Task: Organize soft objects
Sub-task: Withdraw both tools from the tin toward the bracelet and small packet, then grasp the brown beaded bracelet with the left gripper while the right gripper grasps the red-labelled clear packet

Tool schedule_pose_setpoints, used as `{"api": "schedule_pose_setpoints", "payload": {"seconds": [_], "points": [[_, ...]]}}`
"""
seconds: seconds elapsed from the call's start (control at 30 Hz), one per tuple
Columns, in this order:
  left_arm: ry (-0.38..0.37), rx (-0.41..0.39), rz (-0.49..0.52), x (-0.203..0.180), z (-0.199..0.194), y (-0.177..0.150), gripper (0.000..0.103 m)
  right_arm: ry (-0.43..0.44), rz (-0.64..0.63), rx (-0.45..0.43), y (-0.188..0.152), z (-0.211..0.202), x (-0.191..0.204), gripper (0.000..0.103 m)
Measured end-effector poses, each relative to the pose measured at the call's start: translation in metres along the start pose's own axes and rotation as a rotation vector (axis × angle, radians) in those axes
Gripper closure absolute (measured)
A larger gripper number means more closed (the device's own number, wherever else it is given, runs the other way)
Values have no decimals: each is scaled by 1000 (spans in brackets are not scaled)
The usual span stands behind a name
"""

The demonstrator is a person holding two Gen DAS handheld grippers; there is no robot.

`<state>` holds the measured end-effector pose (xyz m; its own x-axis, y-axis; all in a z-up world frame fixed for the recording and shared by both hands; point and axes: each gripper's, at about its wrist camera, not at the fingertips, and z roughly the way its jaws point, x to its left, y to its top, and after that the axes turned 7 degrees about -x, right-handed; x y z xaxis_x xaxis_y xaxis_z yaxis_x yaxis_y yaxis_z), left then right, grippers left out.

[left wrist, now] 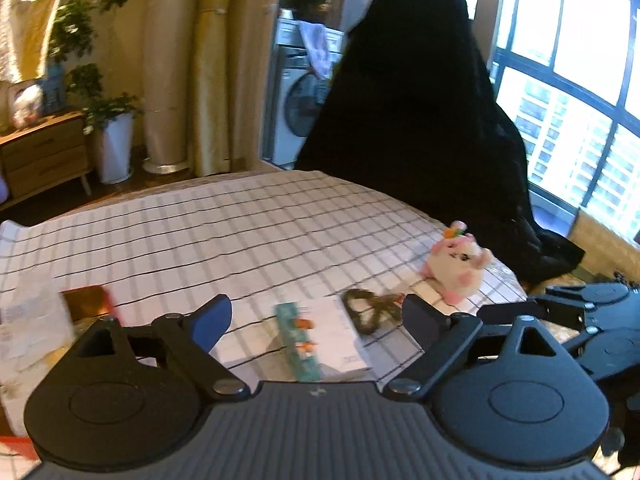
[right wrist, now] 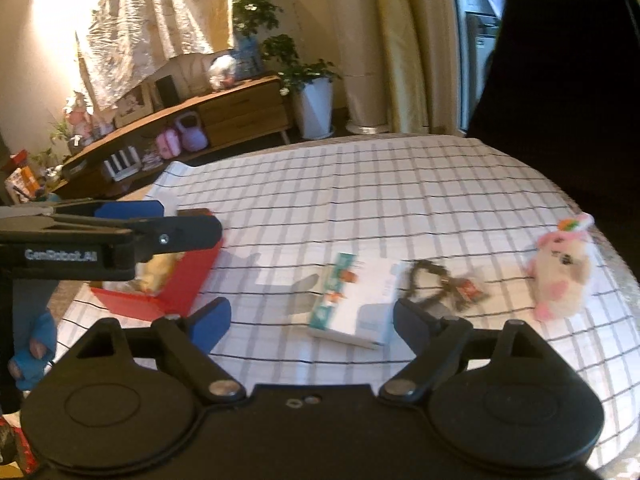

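A pink and white plush toy [left wrist: 458,266] sits on the checked tablecloth [left wrist: 248,224] at the right; it also shows in the right wrist view [right wrist: 562,270]. A dark keychain loop [left wrist: 370,308] lies left of it, also in the right wrist view [right wrist: 432,280]. A white and teal box [left wrist: 320,340] lies in the middle, also in the right wrist view [right wrist: 356,300]. A red box [right wrist: 172,280] holding something yellowish soft stands at the left. My left gripper [left wrist: 316,316] is open and empty above the white box. My right gripper [right wrist: 312,316] is open and empty.
A black draped shape [left wrist: 416,112] stands behind the table's far right. A wooden sideboard [right wrist: 224,116], a potted plant [right wrist: 312,96] and curtains are behind. The left gripper [right wrist: 120,232] reaches over the red box in the right wrist view.
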<state>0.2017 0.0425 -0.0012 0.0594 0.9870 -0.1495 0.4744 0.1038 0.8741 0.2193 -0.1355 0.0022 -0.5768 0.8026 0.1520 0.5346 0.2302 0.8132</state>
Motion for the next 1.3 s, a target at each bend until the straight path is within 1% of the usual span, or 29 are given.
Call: {"api": "schedule_pose_setpoints", "payload": {"seconds": [0.1, 0.23, 0.4, 0.53, 0.73, 0.9, 1.07, 1.3], "points": [[-23, 4, 20, -17, 14, -5, 3, -47, -3, 9, -5, -2, -21, 14], [-52, 20, 19, -31, 32, -11, 2, -103, 12, 28, -10, 0, -52, 14], [-75, 31, 28, -46, 53, -19, 2, -138, 38, 45, -11, 5, -81, 14], [-83, 62, 36, -57, 74, -28, 2, -132, 53, 54, -6, 12, -99, 14], [-74, 73, 78, -71, 99, -41, 2, -109, 84, 63, 7, 28, -117, 14], [-95, 72, 73, -79, 118, -47, 2, -80, 116, 91, 15, 48, -125, 14], [-90, 80, 75, -83, 136, -51, 3, -62, 154, 121, 20, 69, -130, 15], [-77, 82, 88, -85, 154, -55, 3, -43, 245, 159, 22, 102, -140, 19]]}}
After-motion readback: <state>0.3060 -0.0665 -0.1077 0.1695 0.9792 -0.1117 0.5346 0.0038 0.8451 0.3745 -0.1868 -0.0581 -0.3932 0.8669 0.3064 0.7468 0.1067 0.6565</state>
